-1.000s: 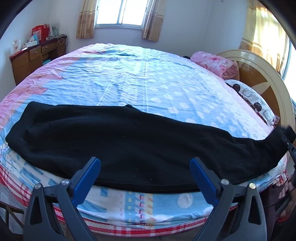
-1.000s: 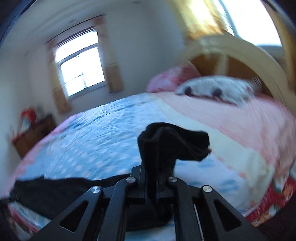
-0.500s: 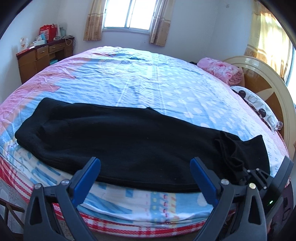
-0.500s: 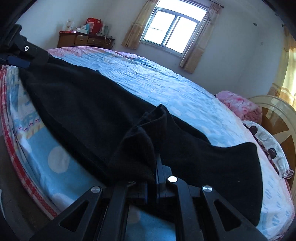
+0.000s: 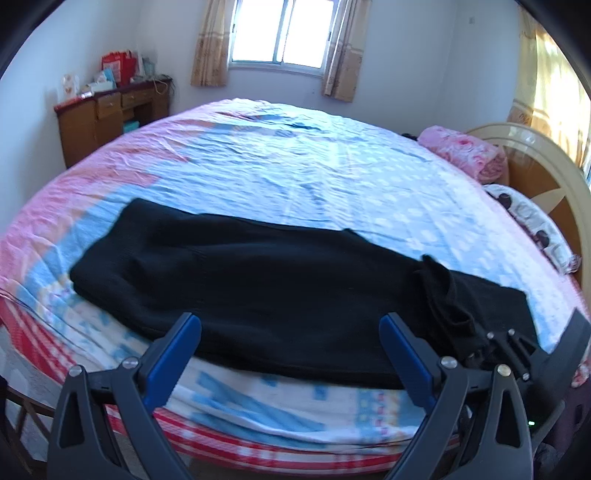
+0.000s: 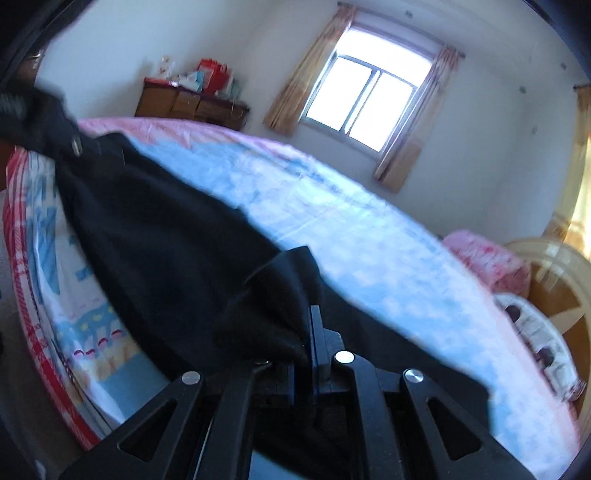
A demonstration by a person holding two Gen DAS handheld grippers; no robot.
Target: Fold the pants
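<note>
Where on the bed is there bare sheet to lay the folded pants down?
The widest free patch is the blue sheet between the black pants and the window wall. The strip of bed edge below the pants is narrow. It is crowded at the headboard end, by the pink quilt and pillow, and where the right tool grips the leg end.

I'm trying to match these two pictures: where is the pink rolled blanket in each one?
Left wrist view: the pink blanket lies upper right, beside the headboard.
Right wrist view: the same blanket sits at the right, mid-height.
Shared landmark: the window.
</note>
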